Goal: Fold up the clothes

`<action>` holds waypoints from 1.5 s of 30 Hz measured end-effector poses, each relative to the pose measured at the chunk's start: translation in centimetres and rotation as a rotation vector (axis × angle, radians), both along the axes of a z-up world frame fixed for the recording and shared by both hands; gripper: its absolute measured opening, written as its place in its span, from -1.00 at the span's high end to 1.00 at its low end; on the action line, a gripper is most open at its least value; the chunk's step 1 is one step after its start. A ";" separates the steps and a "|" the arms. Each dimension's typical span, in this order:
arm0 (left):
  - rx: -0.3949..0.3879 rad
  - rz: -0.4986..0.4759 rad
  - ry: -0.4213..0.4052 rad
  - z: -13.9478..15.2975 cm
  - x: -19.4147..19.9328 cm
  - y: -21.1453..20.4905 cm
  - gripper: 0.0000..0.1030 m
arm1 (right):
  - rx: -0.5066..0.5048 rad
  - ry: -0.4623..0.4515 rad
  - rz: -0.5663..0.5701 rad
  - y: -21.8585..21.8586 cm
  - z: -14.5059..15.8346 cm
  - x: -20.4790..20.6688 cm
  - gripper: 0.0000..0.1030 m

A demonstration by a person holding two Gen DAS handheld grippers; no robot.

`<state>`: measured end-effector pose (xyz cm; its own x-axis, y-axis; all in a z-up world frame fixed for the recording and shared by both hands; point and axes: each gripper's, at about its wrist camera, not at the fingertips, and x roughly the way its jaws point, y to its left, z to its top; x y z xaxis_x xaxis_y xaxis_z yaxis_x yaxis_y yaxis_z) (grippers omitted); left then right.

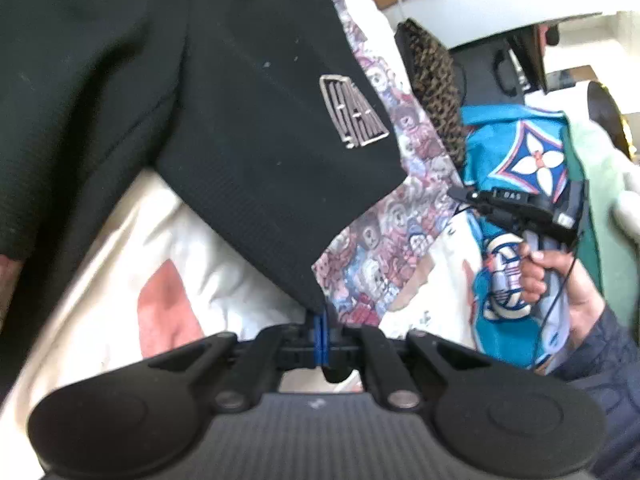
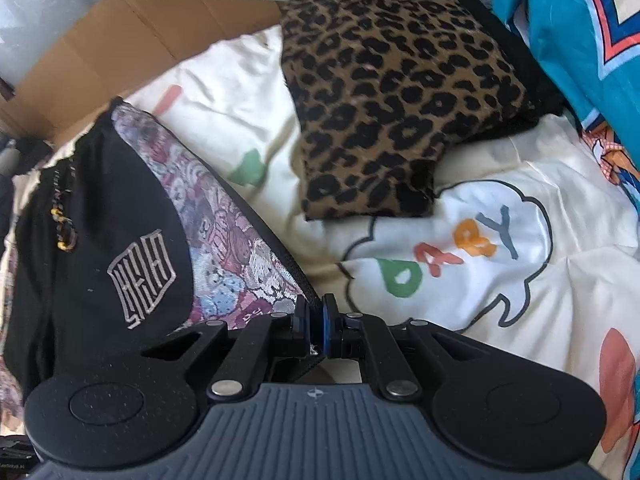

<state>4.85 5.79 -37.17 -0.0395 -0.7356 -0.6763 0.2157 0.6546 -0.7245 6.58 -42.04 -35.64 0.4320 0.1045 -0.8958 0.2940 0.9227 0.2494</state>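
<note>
A black garment (image 1: 248, 120) with a grey woven logo (image 1: 354, 114) and a bear-print lining (image 1: 384, 232) hangs lifted over the bed. My left gripper (image 1: 321, 334) is shut on its lower corner. In the left wrist view, a hand (image 1: 536, 276) holds my right gripper (image 1: 460, 194) at the lining's far edge. In the right wrist view, the right gripper (image 2: 316, 320) is shut on the garment's (image 2: 92, 216) hem, where the black outer cloth meets the lining (image 2: 224, 248). The logo (image 2: 142, 278) faces this camera.
A cream bedspread (image 2: 460, 240) with coloured letters lies underneath. A folded leopard-print garment (image 2: 392, 92) rests on it ahead of the right gripper. Bright blue printed fabric (image 2: 580, 40) lies to the right, and a cardboard box (image 2: 140, 32) stands behind the bed.
</note>
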 end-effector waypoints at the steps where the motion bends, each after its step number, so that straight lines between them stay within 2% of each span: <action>1: 0.015 -0.009 0.002 -0.5 0.1 -0.4 0.98 | -0.011 0.009 0.004 0.1 -0.5 0.1 0.93; 6: 0.077 -0.049 0.010 -1.6 0.1 -1.1 0.98 | -0.059 0.063 0.013 0.3 -2.9 0.6 0.92; 10: 0.116 -0.075 0.017 -1.9 0.1 -1.2 0.95 | -0.101 0.095 0.006 0.4 -3.2 0.5 0.80; 14: 0.148 -0.062 0.028 -0.9 0.5 -0.1 0.84 | -0.080 0.118 -0.045 -0.1 -2.7 0.0 0.72; 21: 0.181 -0.013 -0.025 2.3 1.2 1.1 0.84 | -0.106 0.066 -0.044 0.1 0.4 -1.1 0.72; 26: 0.211 0.023 -0.078 4.7 1.9 1.6 0.83 | -0.077 0.033 -0.059 -0.2 2.0 -2.3 0.71; 32: 0.255 0.071 -0.104 7.0 2.8 3.2 0.77 | -0.032 0.005 -0.059 0.1 2.9 -3.3 0.66; 36: 0.262 0.051 -0.124 7.0 2.7 3.0 0.50 | -0.030 0.001 -0.043 0.4 3.2 -3.9 0.66; 39: 0.279 0.039 -0.122 6.4 2.5 2.7 0.49 | -0.029 -0.003 -0.031 0.6 3.4 -4.3 0.66; 45: 0.305 0.086 -0.127 6.6 2.4 3.7 0.49 | -0.033 -0.017 -0.008 1.0 4.6 -4.9 0.66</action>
